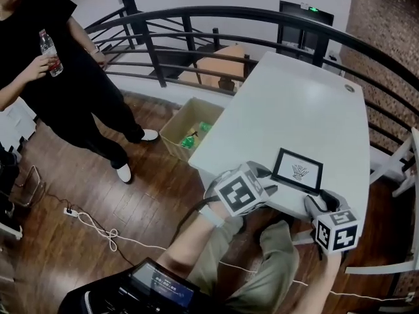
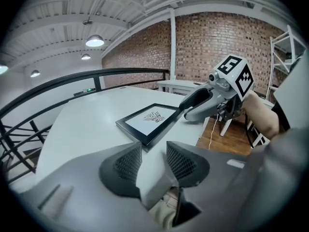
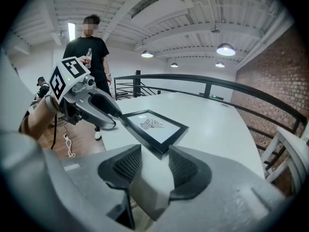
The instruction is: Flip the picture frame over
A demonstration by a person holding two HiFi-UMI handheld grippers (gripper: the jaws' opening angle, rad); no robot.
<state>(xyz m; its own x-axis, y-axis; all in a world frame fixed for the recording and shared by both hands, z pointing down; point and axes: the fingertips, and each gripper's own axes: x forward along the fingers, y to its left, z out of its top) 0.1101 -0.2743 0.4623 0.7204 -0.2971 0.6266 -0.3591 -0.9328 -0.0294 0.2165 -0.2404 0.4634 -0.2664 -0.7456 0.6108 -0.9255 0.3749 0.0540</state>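
Observation:
A black picture frame [image 1: 297,171] lies flat and face up near the front edge of the white table [image 1: 294,97], its drawing showing. My left gripper [image 1: 264,174] is at the frame's left corner, and my right gripper [image 1: 315,203] is at its near right corner. In the left gripper view the frame [image 2: 149,121] lies just beyond the left gripper [image 2: 153,154], which is open and empty. In the right gripper view the frame [image 3: 154,124] sits just ahead of the right gripper [image 3: 154,157], which is also open and empty. Whether either gripper touches the frame I cannot tell.
A person [image 1: 59,64] holding a bottle stands on the wood floor at the left. An open cardboard box [image 1: 190,128] sits by the table's left side. A black railing [image 1: 229,18] curves behind the table. A white chair [image 1: 399,165] is at the right, and cables [image 1: 98,224] lie on the floor.

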